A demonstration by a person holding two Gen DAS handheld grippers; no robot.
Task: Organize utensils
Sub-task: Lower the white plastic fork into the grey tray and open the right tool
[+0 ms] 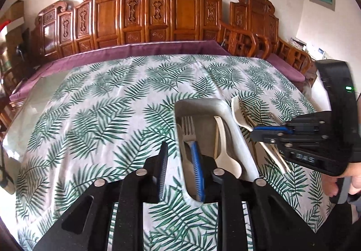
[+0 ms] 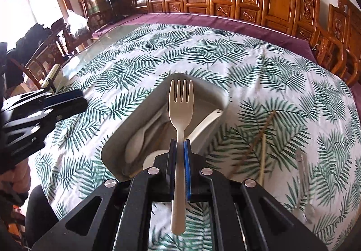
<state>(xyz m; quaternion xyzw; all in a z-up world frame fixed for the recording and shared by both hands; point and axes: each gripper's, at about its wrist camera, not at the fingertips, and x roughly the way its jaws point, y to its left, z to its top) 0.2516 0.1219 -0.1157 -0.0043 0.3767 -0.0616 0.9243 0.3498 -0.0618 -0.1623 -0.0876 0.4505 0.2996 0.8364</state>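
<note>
- "DAS" reads on the right gripper (image 1: pixel 259 132) body.
- Right gripper (image 2: pixel 179 149) clamps a beige fork (image 2: pixel 180 111) over the grey tray (image 2: pixel 137 115).
- Left gripper (image 1: pixel 180 156) gapes, straddling the tray's (image 1: pixel 239 129) wall.
- Leaf-print tablecloth (image 1: pixel 101 104); carved wooden chairs (image 1: pixel 146 13) behind.

Both grippers, left (image 1: pixel 180 165) and right (image 2: pixel 179 156), were matte black, angular linkages with round silver pins and blue-ribbed finger pads (image 1: pixel 198 174), the right body (image 1: pixel 334 124) bearing a green light and pale lettering, bare skin (image 1: pixel 352 172) beneath.

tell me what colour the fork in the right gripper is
Cream, off-white fork; clearest in the right wrist view.
</note>
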